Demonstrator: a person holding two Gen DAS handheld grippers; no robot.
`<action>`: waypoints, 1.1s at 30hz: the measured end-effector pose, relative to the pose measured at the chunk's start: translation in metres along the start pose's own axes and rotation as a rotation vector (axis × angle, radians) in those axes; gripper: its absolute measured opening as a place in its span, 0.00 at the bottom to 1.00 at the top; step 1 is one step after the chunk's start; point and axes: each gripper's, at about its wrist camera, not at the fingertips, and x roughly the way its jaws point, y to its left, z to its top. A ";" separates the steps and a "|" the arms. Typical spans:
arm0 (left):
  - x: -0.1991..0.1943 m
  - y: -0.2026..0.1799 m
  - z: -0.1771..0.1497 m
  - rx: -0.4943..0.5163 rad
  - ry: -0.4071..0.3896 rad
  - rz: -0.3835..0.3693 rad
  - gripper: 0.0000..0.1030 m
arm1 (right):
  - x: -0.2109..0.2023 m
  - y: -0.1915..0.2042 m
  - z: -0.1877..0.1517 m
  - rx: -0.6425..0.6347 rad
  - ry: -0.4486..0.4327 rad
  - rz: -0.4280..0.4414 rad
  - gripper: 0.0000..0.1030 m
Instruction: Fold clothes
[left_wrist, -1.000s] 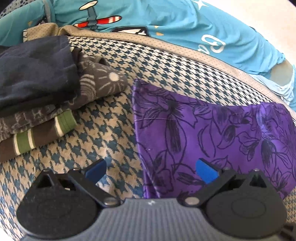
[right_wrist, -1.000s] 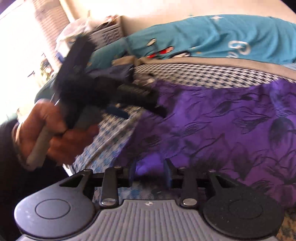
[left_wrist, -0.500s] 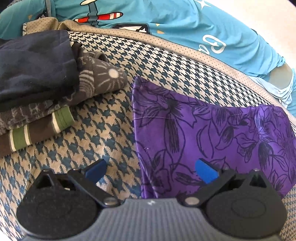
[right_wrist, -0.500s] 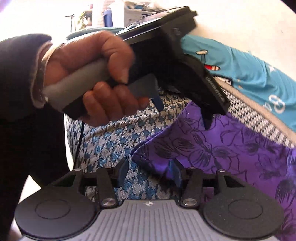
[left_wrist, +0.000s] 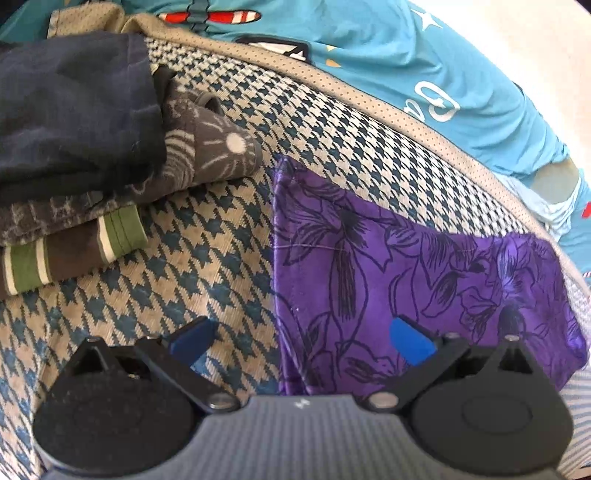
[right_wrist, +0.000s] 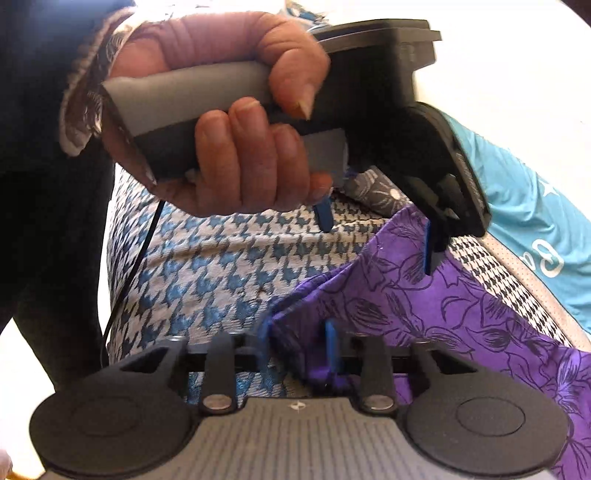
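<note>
purple flowered cloth (left_wrist: 424, 266) lies flat on the houndstooth cushion (left_wrist: 207, 266), toward its right side, with its long way running left to right and its far edge close to the cushion's back edge. the right gripper (right_wrist: 299, 350) is right at the near left corner of the cloth, and its jaws are closing with that corner bunched between them. the left gripper (left_wrist: 299, 339) hangs over the cloth's left edge with its jaws wide apart, one blue tip over bare cushion and the other over the cloth, gripping nothing. so the edge runs straight away between those open jaws, and i think the next move is for them to come down and pinch it. the left wrist view shows the pile of folded clothes (left_wrist: 74, 155) at the cushion's left back corner and the teal shirt (left_wrist: 424, 74) past the back edge. the right wrist view shows the hand (right_wrist: 229, 129) that holds the left gripper, which the other view cannot show, and only that view shows the corner being caught.
</note>
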 end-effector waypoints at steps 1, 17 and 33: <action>0.001 0.002 0.001 -0.012 0.002 -0.006 1.00 | -0.002 -0.003 0.001 0.020 -0.007 -0.004 0.12; 0.006 -0.007 0.011 -0.093 0.042 -0.209 0.98 | -0.038 -0.103 -0.006 0.648 -0.121 0.097 0.11; 0.039 -0.009 0.013 -0.204 0.127 -0.258 0.44 | -0.053 -0.129 -0.018 0.790 -0.160 0.108 0.11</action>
